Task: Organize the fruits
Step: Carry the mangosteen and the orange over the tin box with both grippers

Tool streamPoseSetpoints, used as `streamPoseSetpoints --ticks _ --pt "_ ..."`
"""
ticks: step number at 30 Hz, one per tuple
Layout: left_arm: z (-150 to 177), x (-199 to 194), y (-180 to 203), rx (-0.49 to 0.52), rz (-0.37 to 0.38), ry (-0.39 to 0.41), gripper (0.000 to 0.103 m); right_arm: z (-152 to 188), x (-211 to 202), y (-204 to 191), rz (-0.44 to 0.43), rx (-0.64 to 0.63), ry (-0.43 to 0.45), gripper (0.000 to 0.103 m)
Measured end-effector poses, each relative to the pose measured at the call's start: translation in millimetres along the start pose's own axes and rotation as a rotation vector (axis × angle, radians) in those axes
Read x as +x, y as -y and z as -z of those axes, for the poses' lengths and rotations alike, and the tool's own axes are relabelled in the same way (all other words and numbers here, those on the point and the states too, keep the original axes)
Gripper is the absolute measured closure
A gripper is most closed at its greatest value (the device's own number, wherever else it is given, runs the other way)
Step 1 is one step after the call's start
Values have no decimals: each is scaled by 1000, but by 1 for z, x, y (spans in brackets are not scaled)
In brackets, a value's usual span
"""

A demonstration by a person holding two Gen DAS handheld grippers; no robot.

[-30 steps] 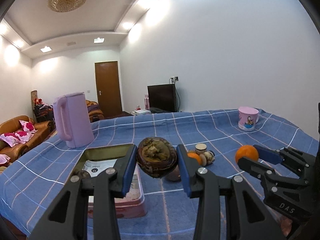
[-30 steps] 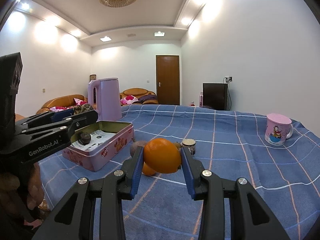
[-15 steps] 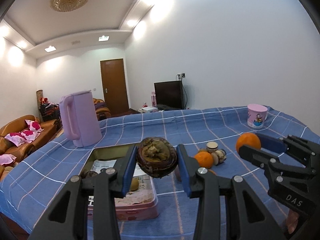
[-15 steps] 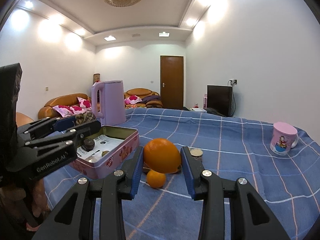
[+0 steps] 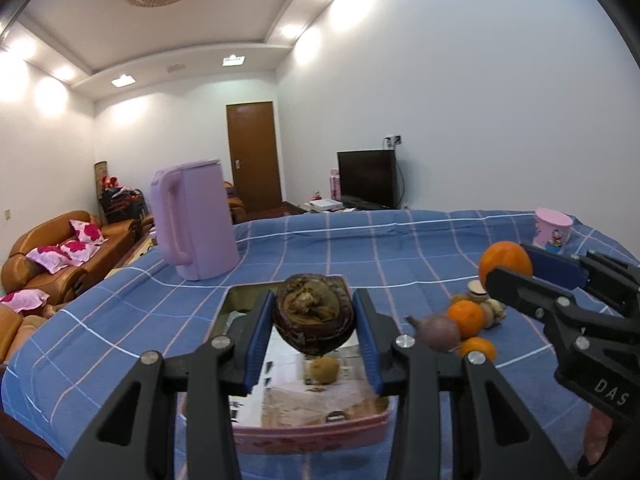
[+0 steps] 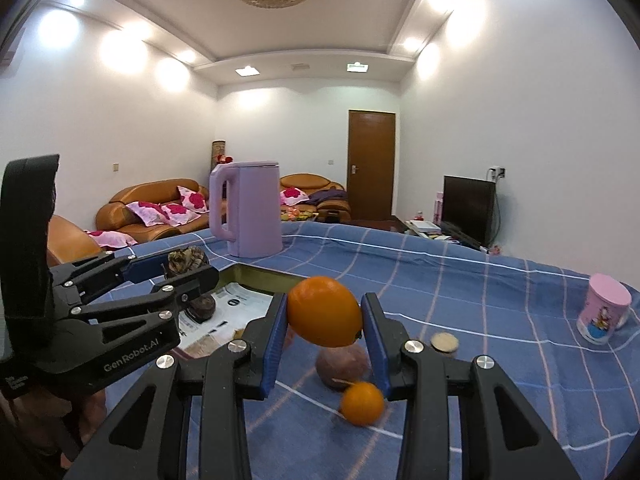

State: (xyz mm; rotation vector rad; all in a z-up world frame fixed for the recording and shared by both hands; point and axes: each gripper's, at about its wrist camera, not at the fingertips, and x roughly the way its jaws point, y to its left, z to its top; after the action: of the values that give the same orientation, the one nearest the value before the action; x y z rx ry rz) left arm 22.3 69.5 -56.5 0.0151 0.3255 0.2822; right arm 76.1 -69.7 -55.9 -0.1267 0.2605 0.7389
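My left gripper (image 5: 314,320) is shut on a dark brown wrinkled fruit (image 5: 314,314) and holds it above the open pink tin (image 5: 312,426); it also shows in the right wrist view (image 6: 188,266). My right gripper (image 6: 325,322) is shut on a large orange (image 6: 325,311), held in the air to the right of the tin; it shows in the left wrist view (image 5: 506,262). On the blue cloth lie a purple-brown fruit (image 6: 342,364), small oranges (image 6: 362,403) (image 5: 466,314) and small round items (image 5: 494,310). A small brown fruit (image 5: 322,370) and a dark one (image 6: 202,306) lie in the tin.
A tall lilac kettle (image 5: 192,224) stands behind the tin. A pink mug (image 6: 604,308) stands at the far right of the table. A small round lidded jar (image 6: 444,343) stands by the loose fruit. The blue checked cloth (image 5: 380,248) covers the table.
Both grippers have risen and tilted downward with their fruits. The left one has moved over the tin. The right one has moved toward the tin.
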Motion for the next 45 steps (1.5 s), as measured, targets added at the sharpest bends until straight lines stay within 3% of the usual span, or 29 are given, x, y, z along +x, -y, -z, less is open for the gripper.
streamPoseSetpoints --ticks 16,45 --pt "4 22 -47 -52 -88 -52 61 -13 45 -28 -74 -26 -46 64" --pt "25 56 -69 -72 -82 -214 61 -3 102 -59 -142 -59 -212 64"
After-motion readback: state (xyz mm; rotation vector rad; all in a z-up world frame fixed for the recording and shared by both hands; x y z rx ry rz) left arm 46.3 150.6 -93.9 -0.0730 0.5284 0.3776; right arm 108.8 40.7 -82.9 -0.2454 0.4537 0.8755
